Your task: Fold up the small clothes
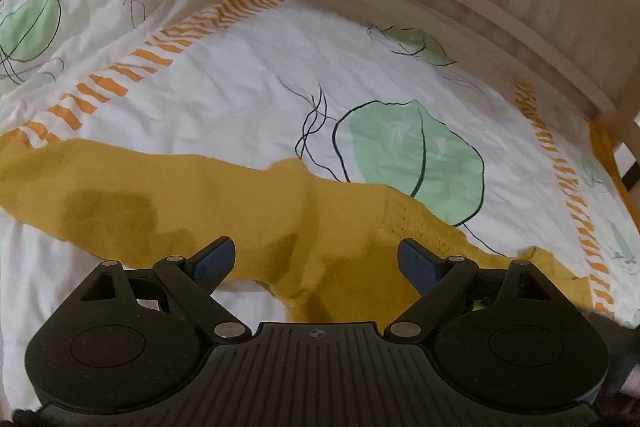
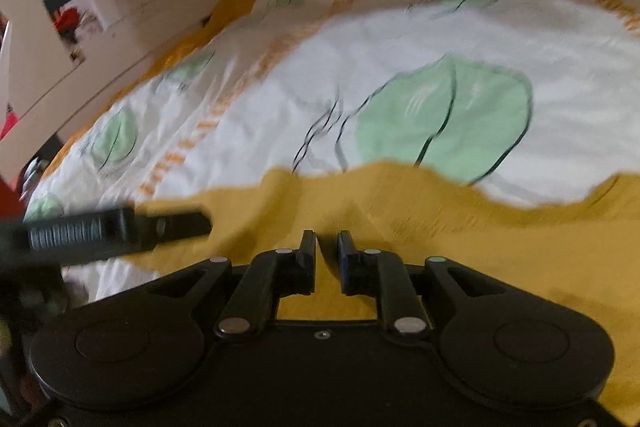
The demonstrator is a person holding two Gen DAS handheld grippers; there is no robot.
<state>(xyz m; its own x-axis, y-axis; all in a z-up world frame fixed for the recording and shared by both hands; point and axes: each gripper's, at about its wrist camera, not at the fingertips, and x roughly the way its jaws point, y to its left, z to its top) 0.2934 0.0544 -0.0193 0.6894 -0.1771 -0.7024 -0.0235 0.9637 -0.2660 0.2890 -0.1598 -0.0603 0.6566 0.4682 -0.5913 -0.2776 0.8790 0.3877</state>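
The left gripper (image 1: pixel 316 259) hangs wide open and empty over the yellow garment (image 1: pixel 280 211) on the bed (image 1: pixel 240 99). The right gripper (image 2: pixel 327 247) is barely parted, holding nothing. Best to pinch one edge only, then fold toward the bed's middle.

text: none legible | labels: none | numbers: none

The mustard-yellow cloth garment (image 1: pixel 248 199) looks soft, matt and slightly fuzzy. The white leaf-printed cotton bedsheet (image 1: pixel 240 95) is smooth, finely wrinkled. The black matt plastic left gripper (image 1: pixel 316 259) has shiny metal rivets.
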